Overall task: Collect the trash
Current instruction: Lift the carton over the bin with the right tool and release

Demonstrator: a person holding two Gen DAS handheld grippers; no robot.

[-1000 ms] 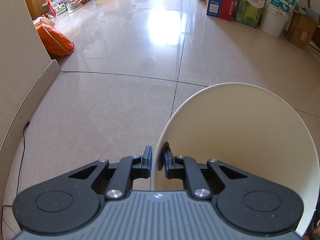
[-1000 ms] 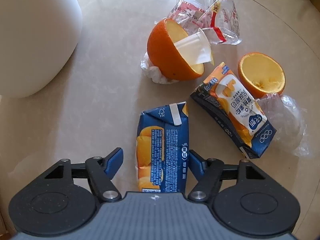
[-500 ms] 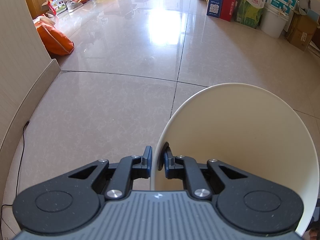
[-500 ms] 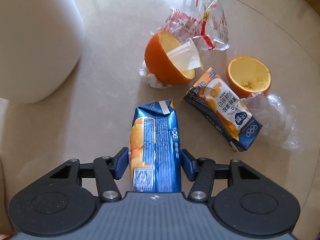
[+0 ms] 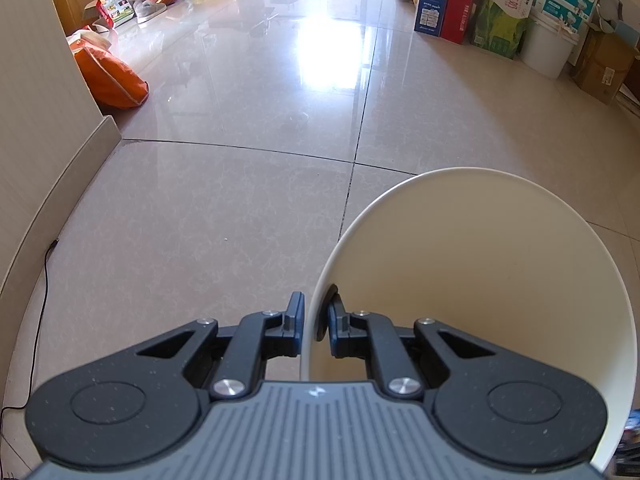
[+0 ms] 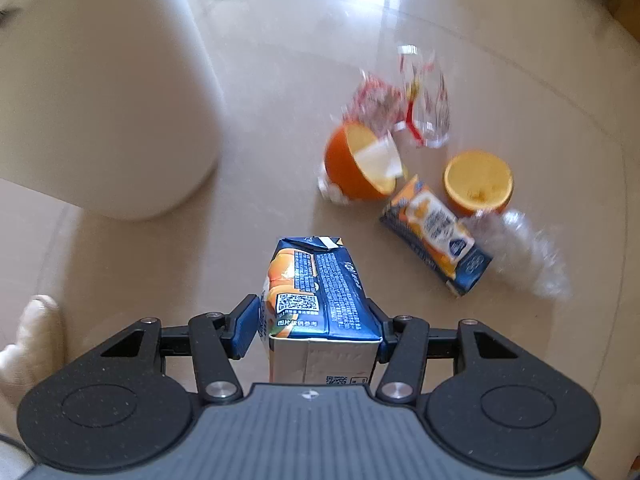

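Observation:
My right gripper (image 6: 314, 326) is shut on a blue and orange juice carton (image 6: 320, 292), held up off the floor. Below on the tiles lie a second juice carton (image 6: 436, 236), an orange half with a white scrap in it (image 6: 352, 168), another orange half (image 6: 478, 180), a red-printed clear wrapper (image 6: 408, 108) and a crumpled clear bag (image 6: 524, 248). A cream bin (image 6: 104, 112) stands at the upper left. In the left wrist view, my left gripper (image 5: 314, 322) is shut on the rim of that cream bin (image 5: 500, 272), whose inside looks empty.
An orange bag (image 5: 108, 76) lies by the wall corner at the left. Boxes (image 5: 472, 4) and a white bucket (image 5: 550, 46) line the far right wall. A black cable (image 5: 36, 300) runs along the left skirting. A pale cloth-like thing (image 6: 28, 336) sits at the left edge.
My right gripper closed on the blue juice carton and lifted it off the floor, pulling back from the other trash. The left gripper and the bin stayed put.

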